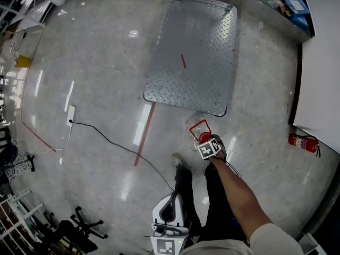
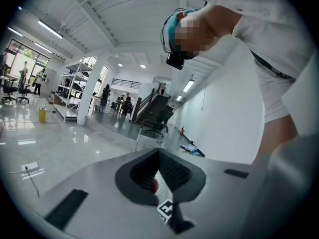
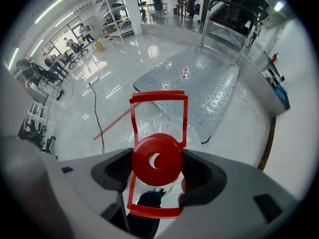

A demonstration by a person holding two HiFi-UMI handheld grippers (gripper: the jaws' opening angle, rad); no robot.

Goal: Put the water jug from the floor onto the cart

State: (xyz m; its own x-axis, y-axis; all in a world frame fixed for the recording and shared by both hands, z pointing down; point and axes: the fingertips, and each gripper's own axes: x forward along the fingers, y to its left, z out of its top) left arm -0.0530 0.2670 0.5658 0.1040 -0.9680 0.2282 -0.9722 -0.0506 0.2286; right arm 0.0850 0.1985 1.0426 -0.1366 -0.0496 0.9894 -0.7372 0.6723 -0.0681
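A clear water jug (image 1: 194,125) with a red cap (image 3: 156,159) and a red carrying handle (image 3: 158,97) stands on the glossy floor just in front of the cart (image 1: 191,52), a low diamond-plate platform. My right gripper (image 1: 206,140) points straight down over the jug. In the right gripper view the right gripper (image 3: 156,172) has its jaws wide apart with the cap between them, and the pads are not pressing on it. The left gripper (image 1: 170,212) hangs low beside the person's legs, away from the jug. In its own view the left gripper (image 2: 159,171) has its tips together and holds nothing.
A red fire extinguisher (image 1: 304,142) lies by the white wall at right. A power strip (image 1: 70,116) and its black cable (image 1: 122,147) cross the floor at left, near a red tape line (image 1: 144,134). Office chairs (image 1: 79,224) stand at bottom left.
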